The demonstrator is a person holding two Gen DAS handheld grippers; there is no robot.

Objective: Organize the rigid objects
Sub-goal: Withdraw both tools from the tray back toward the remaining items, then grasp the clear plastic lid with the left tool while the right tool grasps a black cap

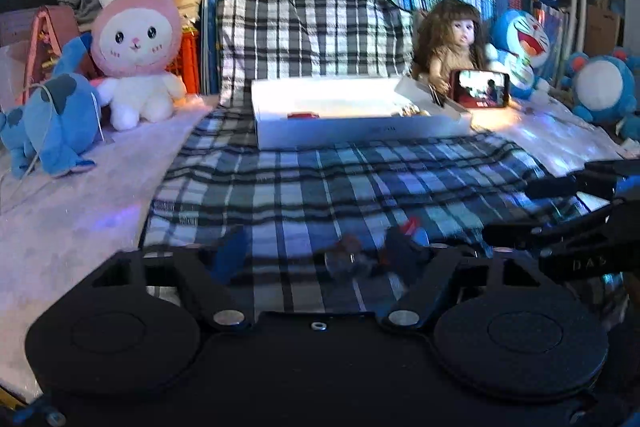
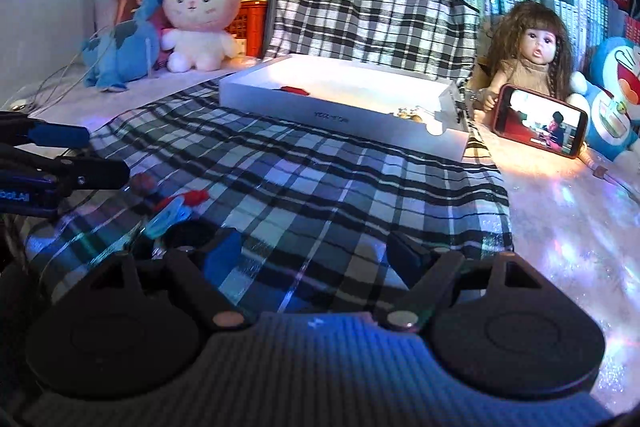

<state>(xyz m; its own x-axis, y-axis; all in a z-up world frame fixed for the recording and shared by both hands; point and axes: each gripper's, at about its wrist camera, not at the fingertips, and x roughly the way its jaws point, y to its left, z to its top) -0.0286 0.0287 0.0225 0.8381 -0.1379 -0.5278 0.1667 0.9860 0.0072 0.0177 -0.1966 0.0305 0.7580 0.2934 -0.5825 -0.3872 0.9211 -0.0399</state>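
While both tongs, left tongs (image 1: 320,259) and right tongs (image 2: 316,251), hover released over the plaid cloth (image 2: 320,187), small blurred toys (image 1: 384,251) lie at the left's one o'clock.

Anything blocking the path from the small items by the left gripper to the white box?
Nothing visible. Between the small items near the left gripper and the white box lies only flat plaid cloth; the right gripper sits off to the side.

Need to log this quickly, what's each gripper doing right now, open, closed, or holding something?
Left gripper: open, nothing clamped; small blurred items lie on the plaid cloth between its fingers.
Right gripper: open, holding nothing, only cloth between its fingers.
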